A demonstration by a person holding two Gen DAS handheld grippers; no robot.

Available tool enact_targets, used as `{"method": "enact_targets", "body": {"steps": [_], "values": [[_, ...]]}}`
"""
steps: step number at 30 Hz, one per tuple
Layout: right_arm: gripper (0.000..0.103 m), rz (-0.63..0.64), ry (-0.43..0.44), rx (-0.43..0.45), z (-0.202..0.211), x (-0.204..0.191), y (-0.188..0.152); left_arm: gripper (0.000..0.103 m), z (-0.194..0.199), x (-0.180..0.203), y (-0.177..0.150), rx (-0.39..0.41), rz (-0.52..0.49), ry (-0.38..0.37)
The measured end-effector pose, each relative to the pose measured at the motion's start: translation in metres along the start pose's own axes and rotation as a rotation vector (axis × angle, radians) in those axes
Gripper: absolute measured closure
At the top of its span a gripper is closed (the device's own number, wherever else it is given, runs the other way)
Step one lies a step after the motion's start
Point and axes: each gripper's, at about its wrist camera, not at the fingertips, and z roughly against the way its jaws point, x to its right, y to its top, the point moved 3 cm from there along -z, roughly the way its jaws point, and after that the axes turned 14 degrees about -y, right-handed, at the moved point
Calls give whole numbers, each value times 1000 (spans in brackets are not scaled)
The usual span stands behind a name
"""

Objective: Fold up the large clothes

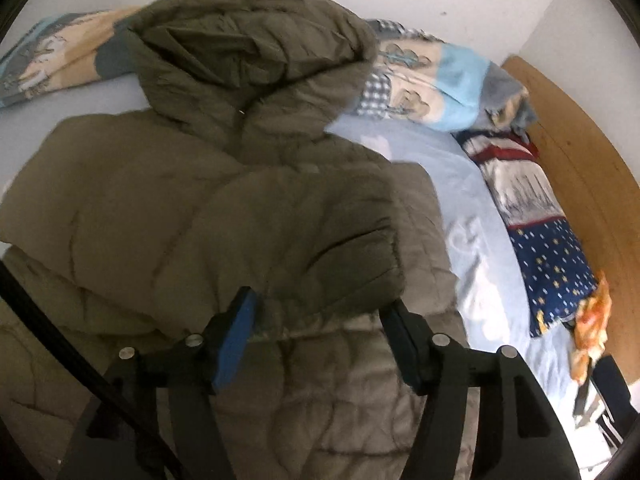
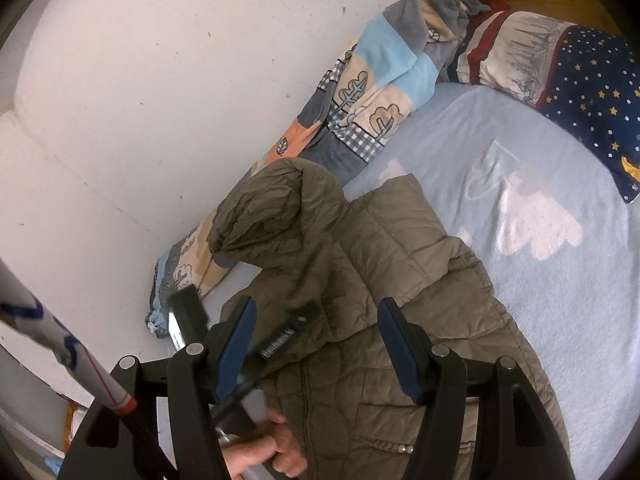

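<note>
Jacket lies on the bed, sleeve folded across its body; hood and lower half seem left. Both grippers' fingers spread, empty.

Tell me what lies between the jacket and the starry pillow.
Only bare light-blue bedsheet with a white cloud print separates the jacket from the starry pillow. The right wrist view shows it best; the left wrist view agrees.
</note>
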Motion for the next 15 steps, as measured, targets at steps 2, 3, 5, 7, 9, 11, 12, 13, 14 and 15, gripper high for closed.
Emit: {"method": "enact_targets", "body": {"steps": [2,3,5,7,9,11,12,13,14,15], "values": [[35,-3,-1,2,1,1,0,41,10,7,0,-1,-19,-35],[35,-5,-3,4,1,1,0,41,16,8,1,5,-23,-55],[35,-9,-6,5,1,3,1,40,38,8,6,36,-31,-85],[35,-19,-10,8,2,5,2,40,63,1,16,81,-34,-84],[35,-23,-14,9,3,7,2,39,89,-19,32,134,-27,-30],[35,-25,-18,8,2,7,2,38,107,-49,46,164,-6,74],[35,-23,-19,4,0,6,1,38,112,-64,51,170,8,121],[35,-20,-20,-2,-2,5,-1,38,116,-78,54,170,25,158],[35,-17,-21,-5,-3,4,-2,38,118,-103,57,156,59,217],[35,-13,-23,-7,-4,3,-3,38,118,-118,58,144,78,254]]}}
